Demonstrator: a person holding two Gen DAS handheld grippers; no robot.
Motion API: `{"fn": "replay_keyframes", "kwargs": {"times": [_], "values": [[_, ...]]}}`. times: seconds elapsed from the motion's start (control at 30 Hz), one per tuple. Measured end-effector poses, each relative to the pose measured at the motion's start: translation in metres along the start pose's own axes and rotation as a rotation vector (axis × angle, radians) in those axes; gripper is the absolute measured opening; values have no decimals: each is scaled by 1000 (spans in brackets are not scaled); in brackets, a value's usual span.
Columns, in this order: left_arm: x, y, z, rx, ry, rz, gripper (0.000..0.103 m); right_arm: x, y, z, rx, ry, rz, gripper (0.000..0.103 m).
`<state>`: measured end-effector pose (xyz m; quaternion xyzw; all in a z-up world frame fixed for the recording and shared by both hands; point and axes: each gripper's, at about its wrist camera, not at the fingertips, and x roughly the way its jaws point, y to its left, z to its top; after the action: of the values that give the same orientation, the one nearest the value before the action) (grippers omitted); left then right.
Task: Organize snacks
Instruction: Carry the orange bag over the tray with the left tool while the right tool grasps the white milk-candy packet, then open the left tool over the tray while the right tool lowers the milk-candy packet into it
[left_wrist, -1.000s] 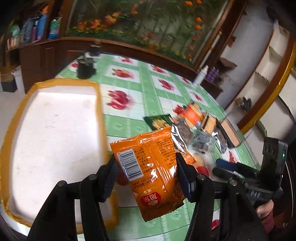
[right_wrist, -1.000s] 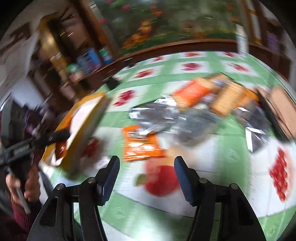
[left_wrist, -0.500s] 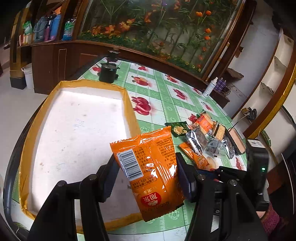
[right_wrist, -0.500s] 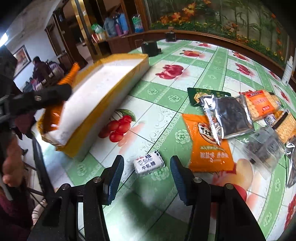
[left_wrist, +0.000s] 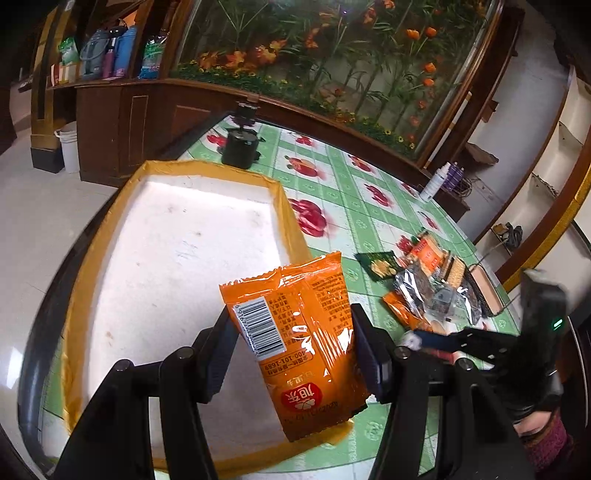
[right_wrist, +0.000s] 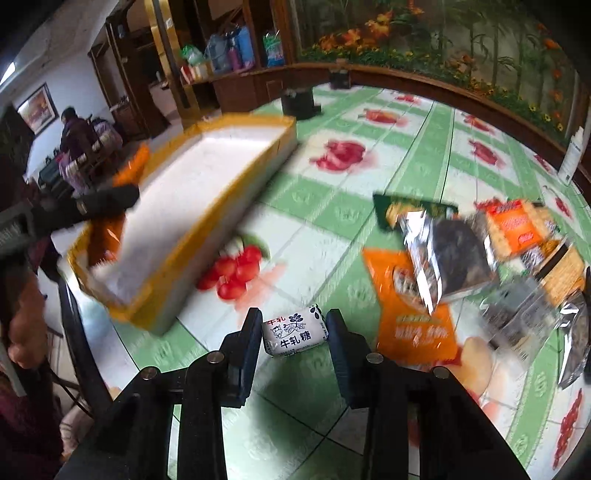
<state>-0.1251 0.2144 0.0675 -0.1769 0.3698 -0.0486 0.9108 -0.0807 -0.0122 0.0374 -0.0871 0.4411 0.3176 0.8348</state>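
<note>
the landmark is the white foam tray with its yellow taped rim, lying on the green fruit-print tablecloth.

the left gripper is clenched on an orange snack packet, barcode side up, with a pad pressing each side edge. the packet hangs above the tray's near corner, over the rim on the side facing the snack pile.

the right gripper is low over the cloth just off the tray's near corner. its jaws are closing around a small white milk candy that lies on the cloth between them; whether the pads already press it i cannot tell, since a thin gap seems to show on each side.

further from the tray, past the candy, lies another orange packet flat on the cloth, with a silver foil packet overlapping its far end. a dark green packet sits beyond those, and a heap of cracker and foil packs lies furthest from the tray. a black canister stands on the cloth just past the tray's far end.
</note>
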Motion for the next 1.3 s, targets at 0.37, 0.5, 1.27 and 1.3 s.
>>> {"fn": "replay_keyframes", "kwargs": {"times": [0.37, 0.5, 1.27, 1.3], "values": [[8, 33, 52, 8, -13, 134, 59, -8, 31, 87, 24, -77, 120, 39], [30, 51, 72, -14, 28, 173, 59, 19, 42, 133, 79, -55, 179, 39], [107, 74, 86, -28, 154, 284, 59, 158, 40, 195, 210, 94, 96, 39], [108, 74, 86, -28, 157, 283, 59, 159, 40, 195, 207, 96, 98, 40]]}}
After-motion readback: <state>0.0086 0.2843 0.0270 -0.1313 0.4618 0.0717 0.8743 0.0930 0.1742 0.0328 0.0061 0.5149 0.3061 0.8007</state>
